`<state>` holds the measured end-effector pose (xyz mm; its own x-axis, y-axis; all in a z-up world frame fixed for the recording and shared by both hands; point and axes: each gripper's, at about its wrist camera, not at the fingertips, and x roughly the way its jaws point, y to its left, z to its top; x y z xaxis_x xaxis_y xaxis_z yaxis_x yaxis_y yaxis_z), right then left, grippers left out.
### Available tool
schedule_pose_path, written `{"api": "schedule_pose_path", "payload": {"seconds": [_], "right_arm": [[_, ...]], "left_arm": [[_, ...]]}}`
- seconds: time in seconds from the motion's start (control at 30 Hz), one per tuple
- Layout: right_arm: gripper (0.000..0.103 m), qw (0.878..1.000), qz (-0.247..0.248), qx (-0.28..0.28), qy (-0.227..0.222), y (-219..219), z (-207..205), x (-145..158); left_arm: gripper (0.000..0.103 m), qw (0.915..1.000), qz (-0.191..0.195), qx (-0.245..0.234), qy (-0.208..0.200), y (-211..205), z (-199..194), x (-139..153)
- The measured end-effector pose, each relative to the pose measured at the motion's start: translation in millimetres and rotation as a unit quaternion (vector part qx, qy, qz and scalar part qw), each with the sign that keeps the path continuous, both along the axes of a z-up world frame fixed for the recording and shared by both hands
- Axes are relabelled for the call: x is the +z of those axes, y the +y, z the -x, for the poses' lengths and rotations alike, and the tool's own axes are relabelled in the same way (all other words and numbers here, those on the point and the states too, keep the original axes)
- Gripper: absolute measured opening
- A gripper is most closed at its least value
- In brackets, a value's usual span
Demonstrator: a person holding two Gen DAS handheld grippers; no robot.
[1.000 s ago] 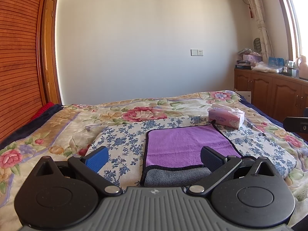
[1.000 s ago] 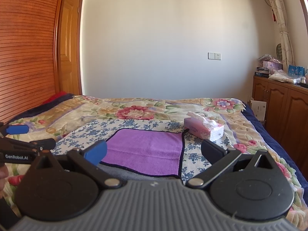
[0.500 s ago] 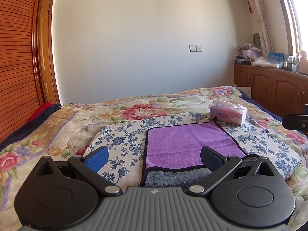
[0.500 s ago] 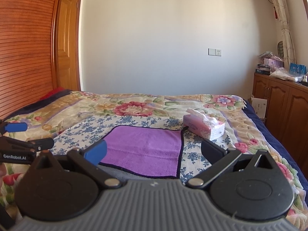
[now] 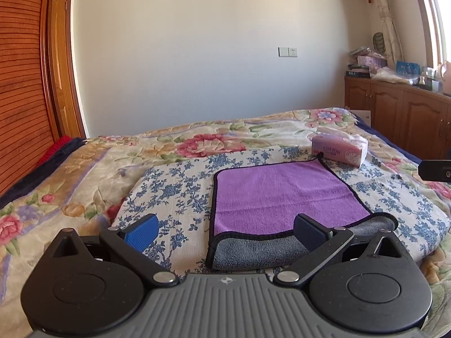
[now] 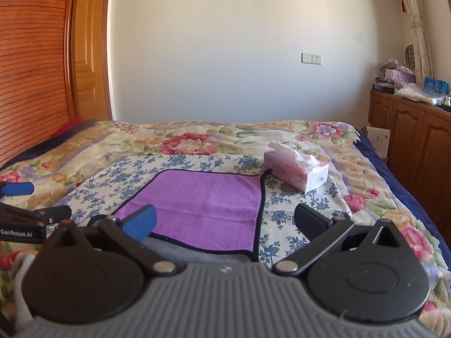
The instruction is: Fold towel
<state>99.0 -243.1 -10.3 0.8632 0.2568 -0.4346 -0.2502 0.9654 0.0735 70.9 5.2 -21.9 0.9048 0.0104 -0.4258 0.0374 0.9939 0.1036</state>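
Observation:
A purple towel (image 5: pixel 284 197) with black trim and a grey underside lies flat on the blue-flowered cloth (image 5: pixel 180 194) on the bed; its near edge is turned up, showing grey. It also shows in the right wrist view (image 6: pixel 208 208). My left gripper (image 5: pixel 225 231) is open and empty, hovering just short of the towel's near left corner. My right gripper (image 6: pixel 225 219) is open and empty, above the towel's near right part. The left gripper's fingers (image 6: pixel 17 188) show at the left edge of the right wrist view.
A pink tissue box (image 5: pixel 339 150) sits at the towel's far right corner, also in the right wrist view (image 6: pixel 296 171). The floral bedspread (image 5: pixel 197 143) covers the bed. Wooden cabinets (image 5: pixel 400 112) stand on the right, a wooden wardrobe (image 5: pixel 22 84) on the left.
Both grippers have edged slightly up and back; the view shifted a little. The towel has not moved. Both stay open.

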Motion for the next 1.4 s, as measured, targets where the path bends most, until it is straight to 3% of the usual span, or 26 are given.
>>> {"api": "schedule_pose_path", "payload": {"seconds": [0.43, 0.93, 1.4], "right_arm": [[0.103, 0.998, 0.053, 0.025, 0.015, 14, -19, -11], [0.103, 0.996, 0.064, 0.04, 0.043, 17, -44, -24], [0.103, 0.994, 0.066, 0.044, 0.08, 17, -72, -41]], "left_arm": [[0.103, 0.9995, 0.0, -0.001, 0.032, 4, -21, -9], [0.103, 0.9976, 0.009, -0.01, 0.068, 12, -57, -24], [0.09, 0.9934, 0.03, -0.022, 0.108, 24, -91, -43]]}}
